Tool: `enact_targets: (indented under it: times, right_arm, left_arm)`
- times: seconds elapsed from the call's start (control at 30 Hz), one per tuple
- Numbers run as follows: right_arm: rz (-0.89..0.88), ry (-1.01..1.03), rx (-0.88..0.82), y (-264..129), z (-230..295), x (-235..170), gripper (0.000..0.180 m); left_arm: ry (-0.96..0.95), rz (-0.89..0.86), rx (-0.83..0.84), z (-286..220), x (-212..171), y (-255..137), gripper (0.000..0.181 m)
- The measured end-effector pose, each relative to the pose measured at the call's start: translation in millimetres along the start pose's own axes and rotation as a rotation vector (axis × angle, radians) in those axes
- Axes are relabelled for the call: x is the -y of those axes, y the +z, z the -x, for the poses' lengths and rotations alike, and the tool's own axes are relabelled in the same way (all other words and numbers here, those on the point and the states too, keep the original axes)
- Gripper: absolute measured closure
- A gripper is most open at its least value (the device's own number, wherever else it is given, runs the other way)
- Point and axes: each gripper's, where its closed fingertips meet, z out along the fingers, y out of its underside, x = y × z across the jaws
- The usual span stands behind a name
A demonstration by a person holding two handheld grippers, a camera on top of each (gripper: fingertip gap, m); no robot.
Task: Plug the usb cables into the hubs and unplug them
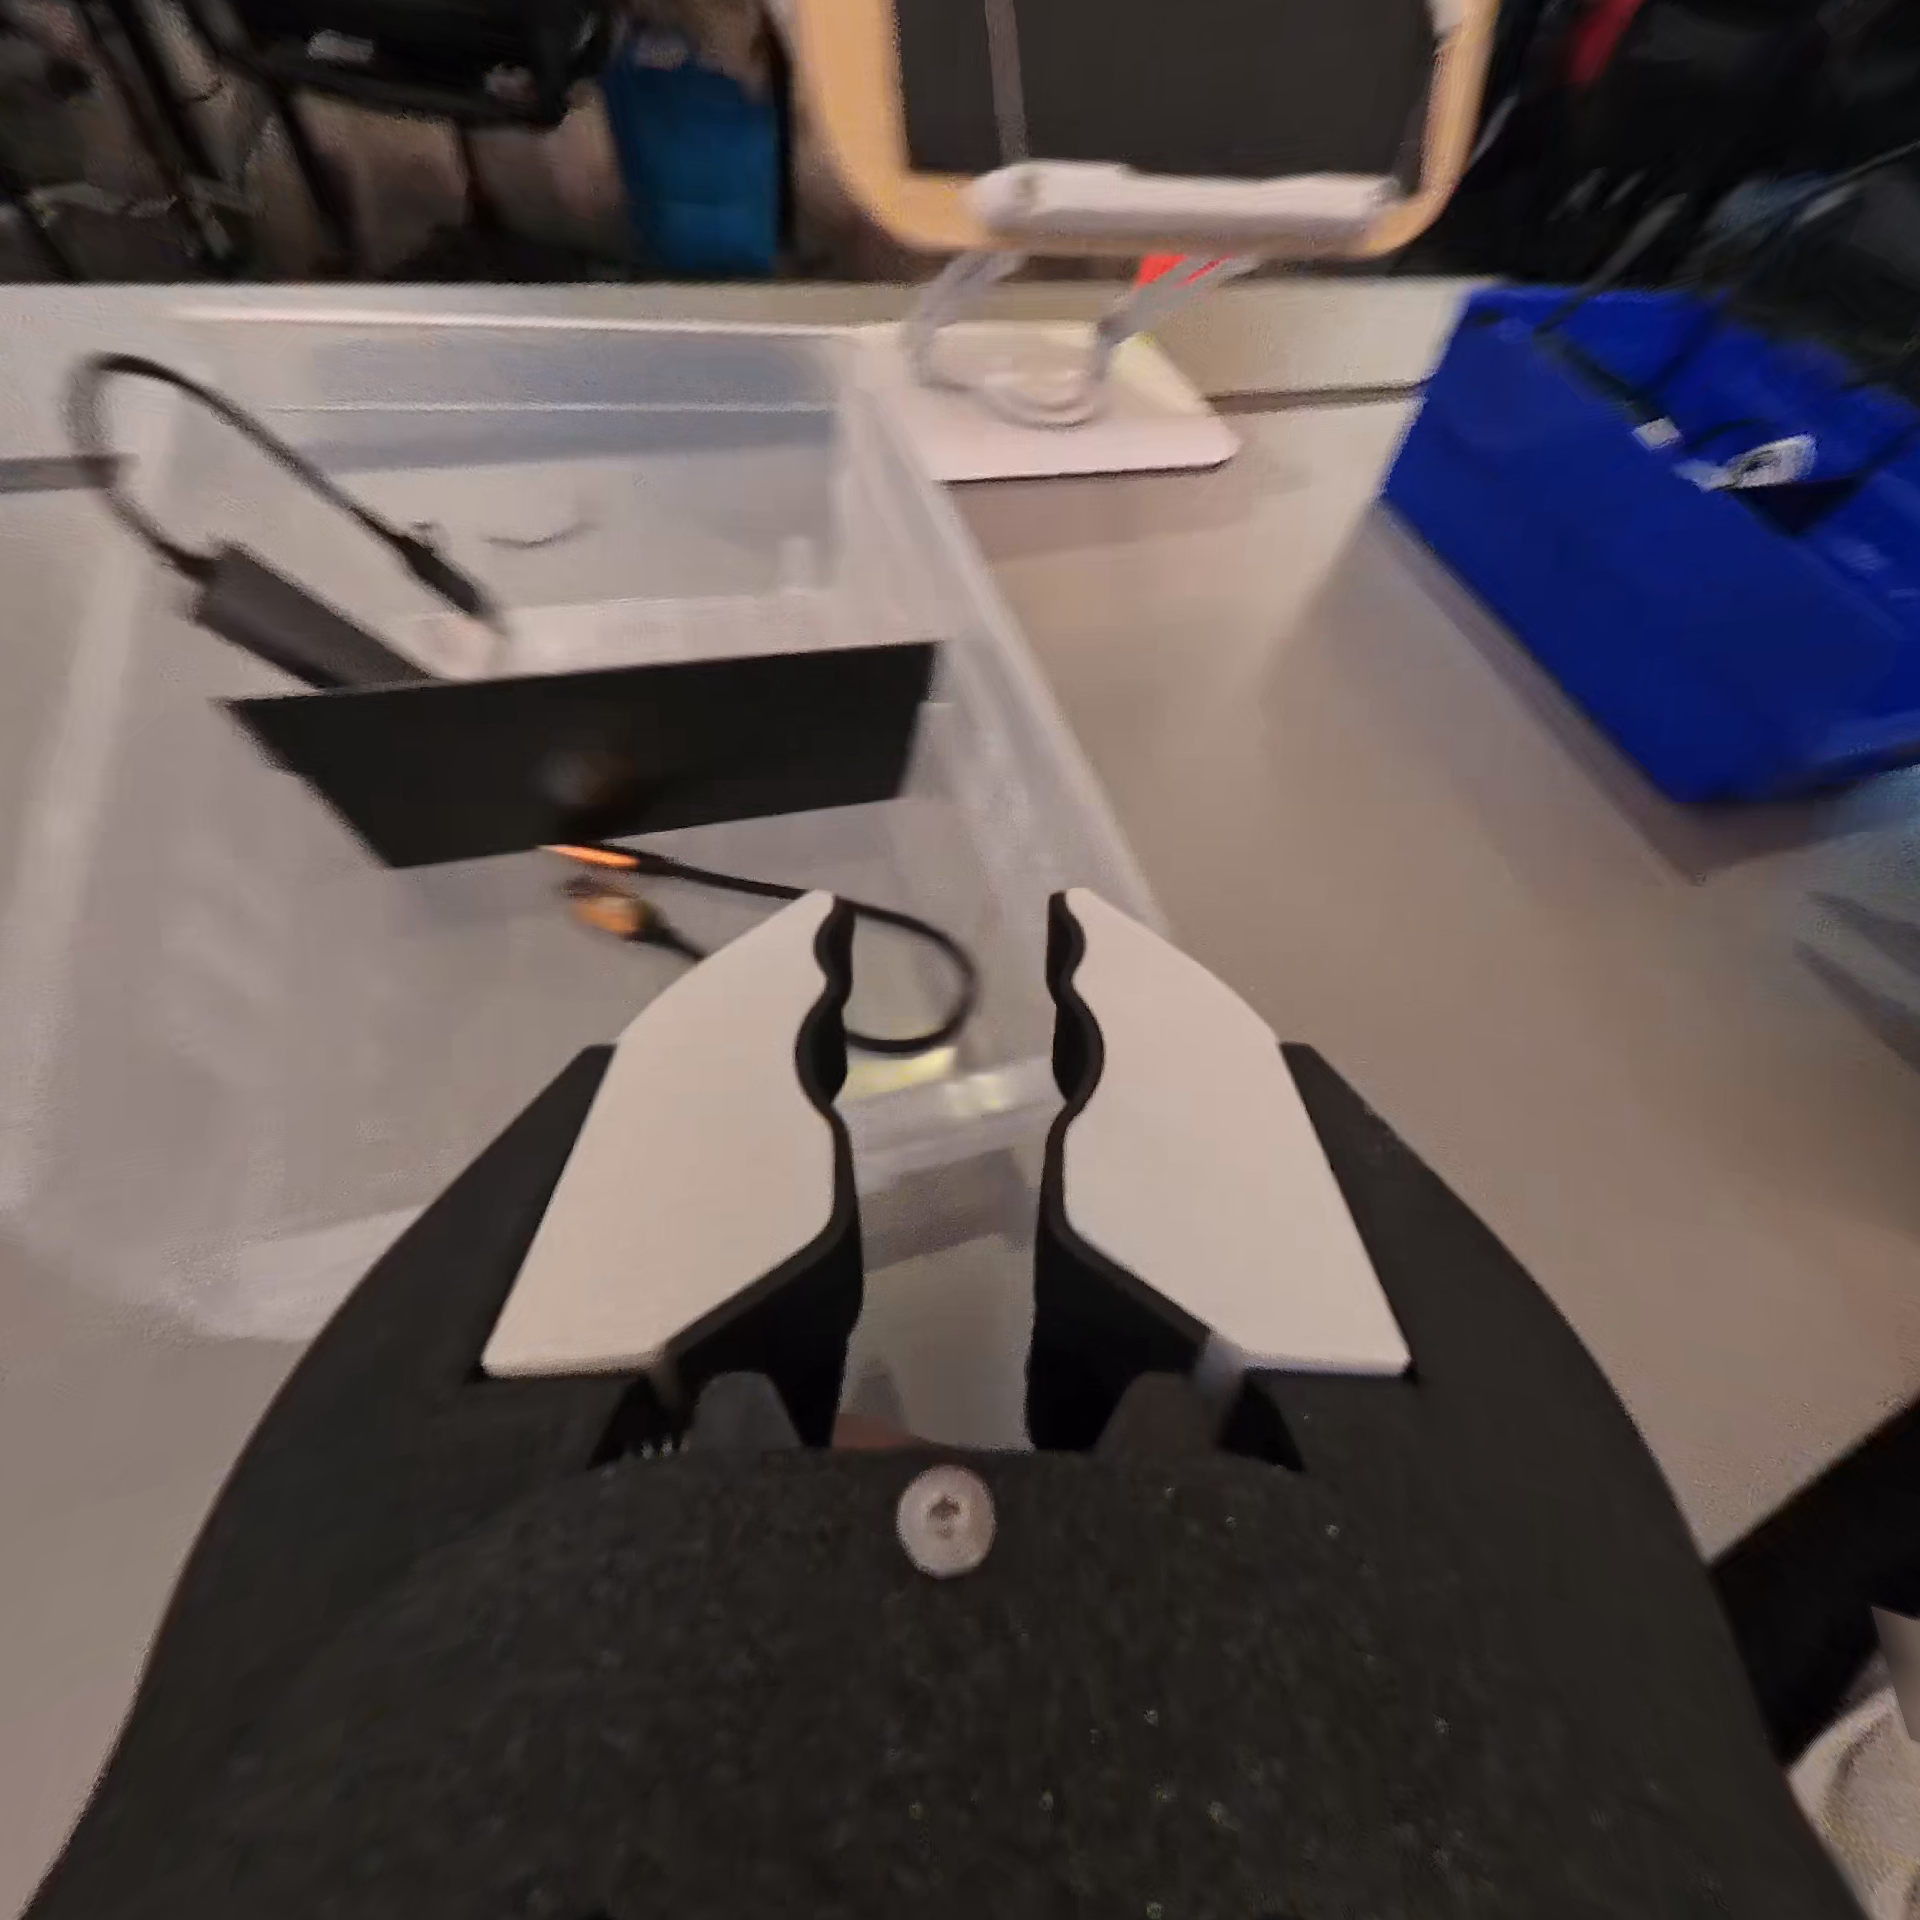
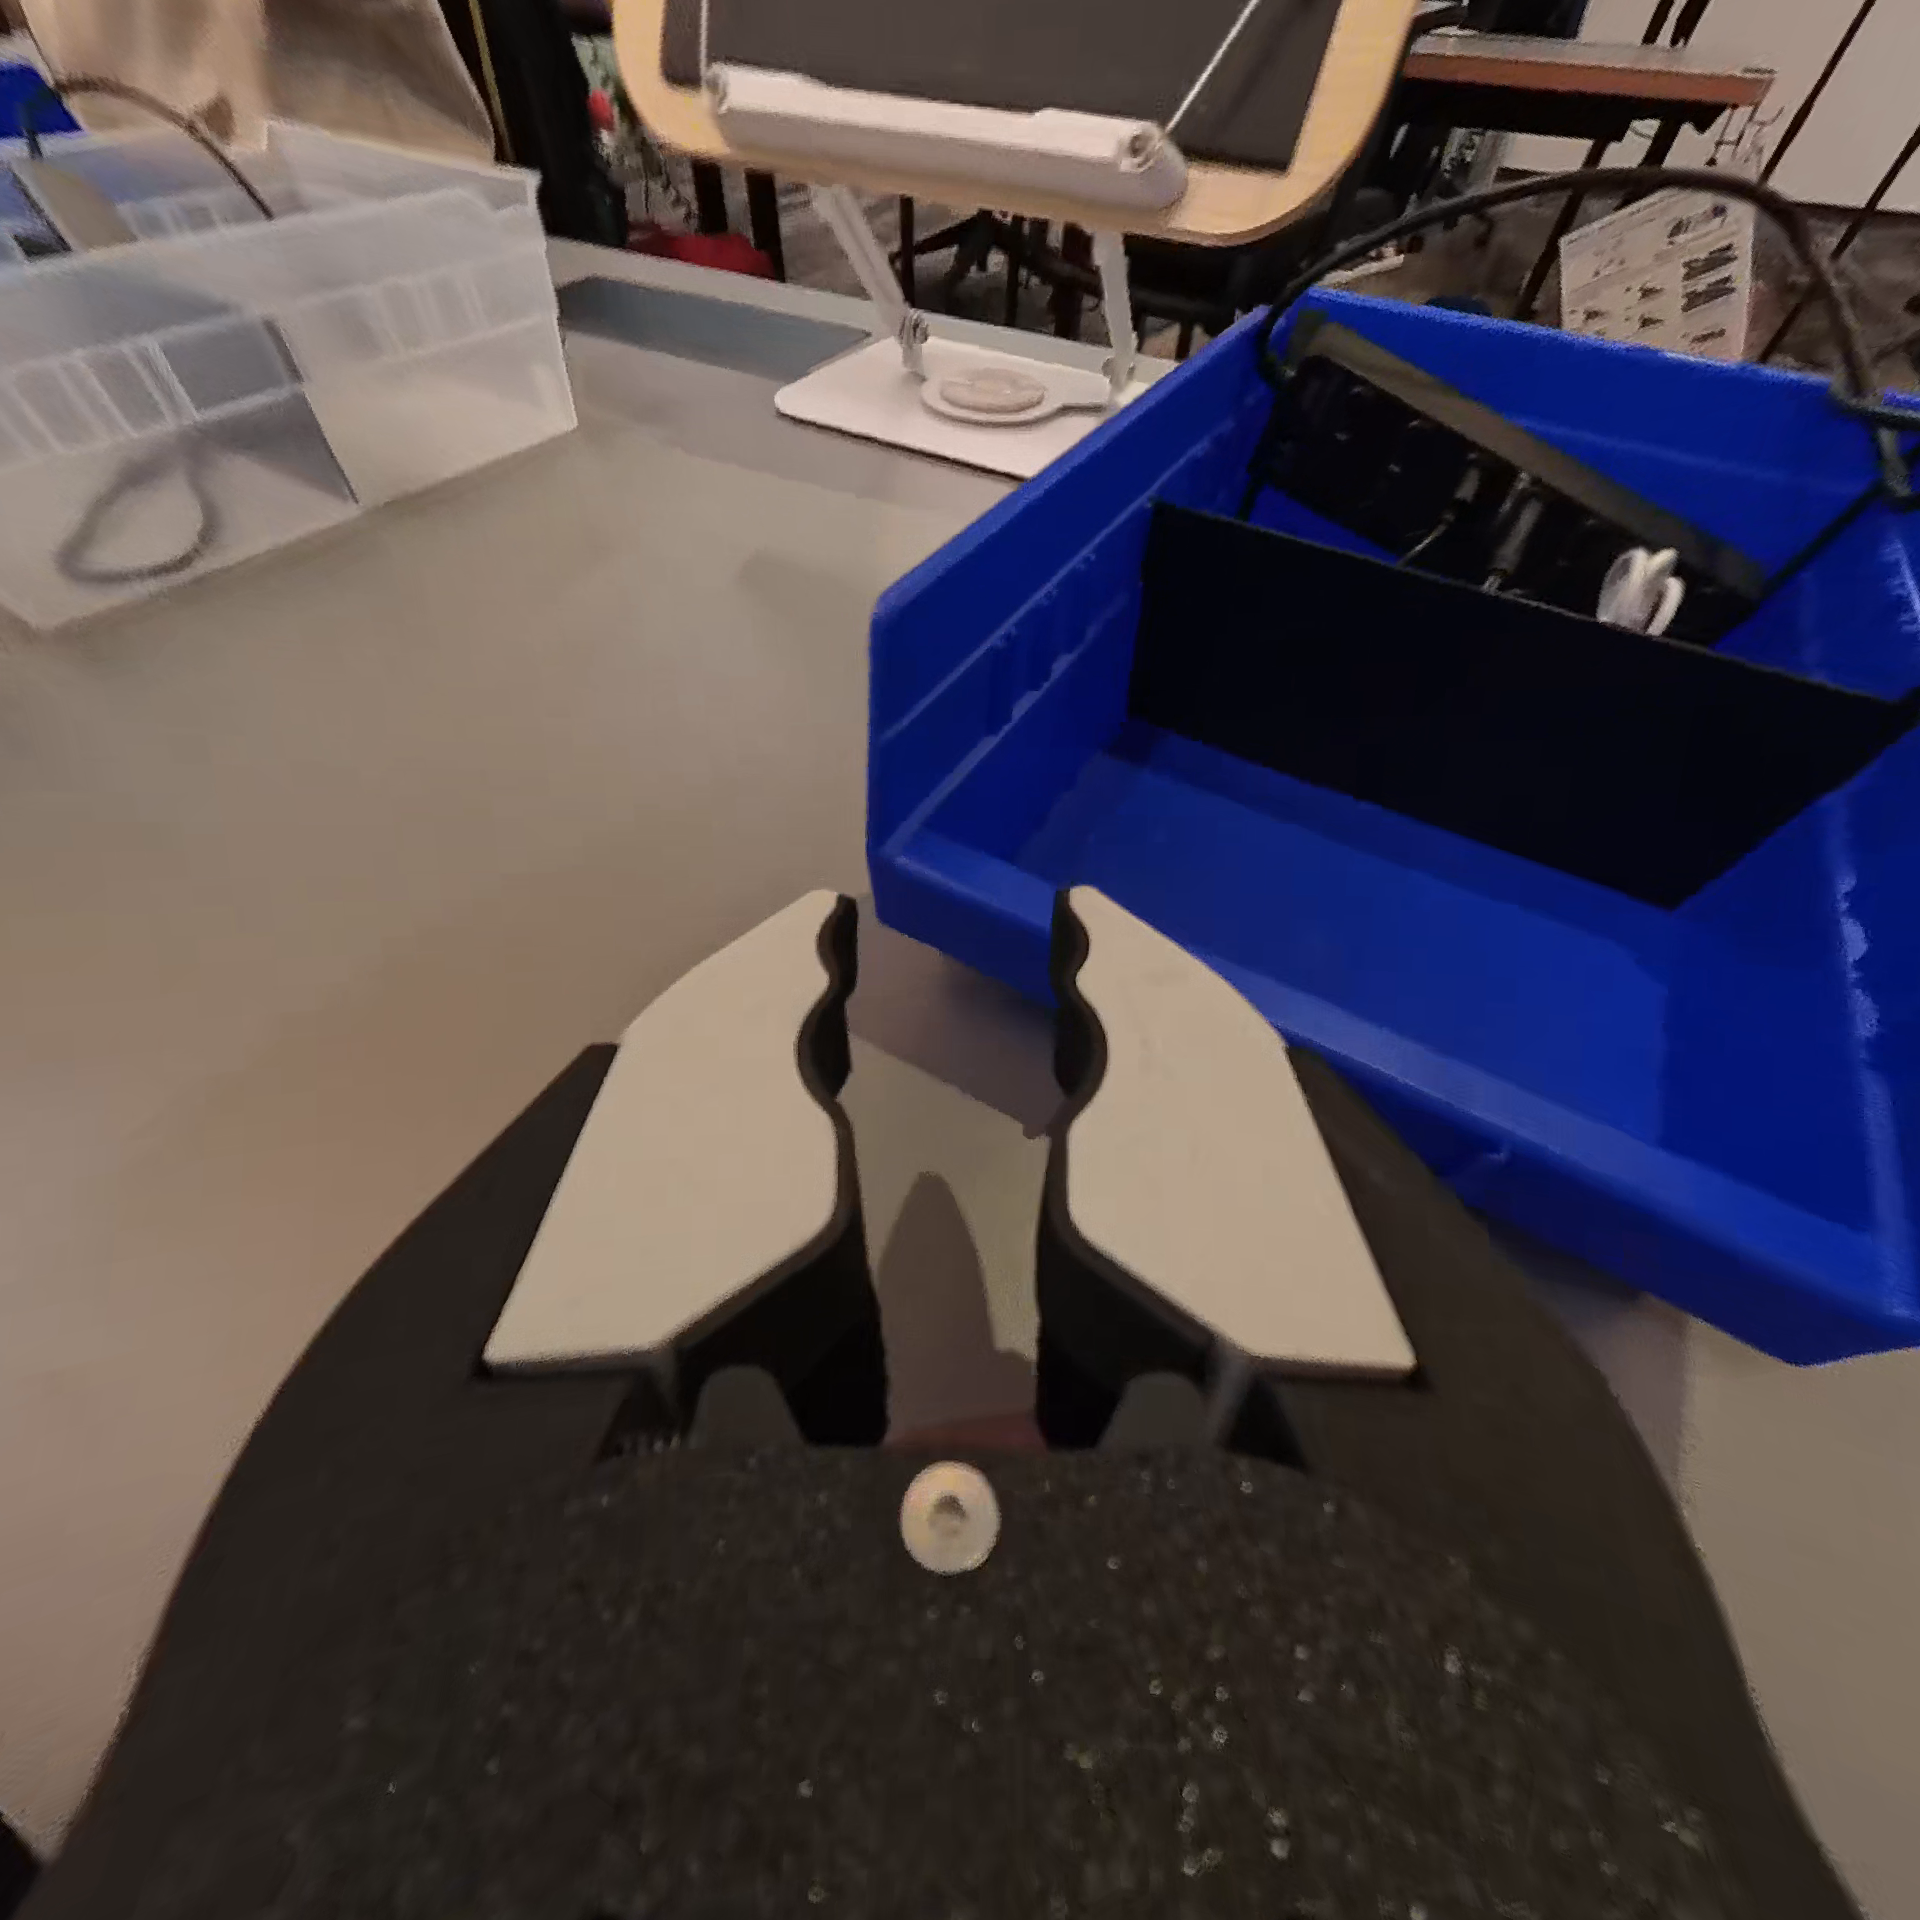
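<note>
In the left wrist view a clear plastic bin [image 1: 935, 582] holds a black hub [image 1: 281, 623] with its short cable at the back left, a black divider [image 1: 592, 758], and a black USB cable [image 1: 914, 997] with an orange-tipped plug [image 1: 608, 914] in the near compartment. My left gripper [image 1: 945, 914] is open and empty, above the bin's near edge, close to the cable loop. In the right wrist view my right gripper [image 2: 951, 914] is open and empty over the grey table, just before the front lip of a blue bin [image 2: 1039, 727] that holds cables [image 2: 1507, 520] behind a black divider [image 2: 1455, 707].
A tablet on a white stand [image 2: 935, 395] is at the table's far side, between the bins. The clear bin also shows in the right wrist view [image 2: 312, 343] at far left, the blue bin in the left wrist view [image 1: 1662, 582] at right. Chairs and clutter lie beyond.
</note>
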Motion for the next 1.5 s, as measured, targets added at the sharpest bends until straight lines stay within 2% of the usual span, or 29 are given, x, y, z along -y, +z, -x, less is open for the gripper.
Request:
enact_targets:
  times: [0.1, 0.17, 0.3, 0.4, 0.43, 0.5, 0.53, 0.63, 0.8, 0.9, 1.0, 1.1, 1.2, 1.33, 1.4, 1.5]
  right_arm:
    - [0.018, -0.067, 0.015, 1, 6, -4, 0.144]
    - [0.036, -0.088, 0.029, 2, 9, -8, 0.144]
    - [0.037, -0.091, 0.052, 0, 14, -9, 0.145]
    - [0.04, -0.089, 0.052, -3, 15, -9, 0.145]
    - [0.042, -0.091, 0.049, -4, 15, -9, 0.145]
    - [0.041, -0.094, 0.04, -5, 13, -9, 0.146]
    - [0.039, -0.094, 0.038, -6, 13, -9, 0.146]
    - [0.039, -0.085, 0.033, -8, 11, -9, 0.147]
    - [0.043, -0.07, 0.047, -5, 13, -9, 0.148]
    - [0.05, -0.081, 0.061, -2, 19, -10, 0.148]
    - [0.048, -0.11, 0.059, -2, 24, -9, 0.149]
    - [0.042, -0.148, 0.074, -2, 34, -7, 0.149]
    - [-0.013, -0.197, 0.144, 2, 58, 6, 0.145]
    - [-0.151, -0.335, 0.161, 14, 90, 40, 0.132]
    - [-0.198, -0.483, 0.135, 22, 106, 56, 0.128]
    - [-0.221, -0.725, 0.06, 30, 125, 78, 0.131]
  left_arm:
    - [0.029, 0.188, 0.095, 66, 27, 8, 0.136]
    - [0.035, 0.26, 0.14, 110, 48, 23, 0.135]
    - [-0.043, 0.475, 0.112, 172, 62, 65, 0.126]
    - [-0.126, 0.564, 0.046, 187, 55, 94, 0.134]
    - [-0.142, 0.585, 0.039, 191, 51, 100, 0.141]
    - [-0.167, 0.588, 0.058, 199, 47, 105, 0.168]
    - [-0.16, 0.575, 0.076, 202, 48, 105, 0.174]
    - [-0.108, 0.566, 0.141, 200, 47, 98, 0.175]
    - [0.018, 0.457, 0.194, 186, 74, 86, 0.177]
    - [0.042, 0.45, 0.191, 180, 83, 86, 0.178]
    - [0.042, 0.442, 0.144, 165, 92, 86, 0.177]
    - [0.044, 0.353, 0.067, 133, 120, 79, 0.177]
    - [0.025, 0.235, -0.061, 86, 158, 64, 0.178]
    - [-0.144, 0.059, -0.362, 5, 204, 38, 0.178]
    - [-0.251, 0.031, -0.509, -35, 205, 33, 0.177]
    - [-0.424, 0.054, -0.7, -95, 187, 40, 0.178]
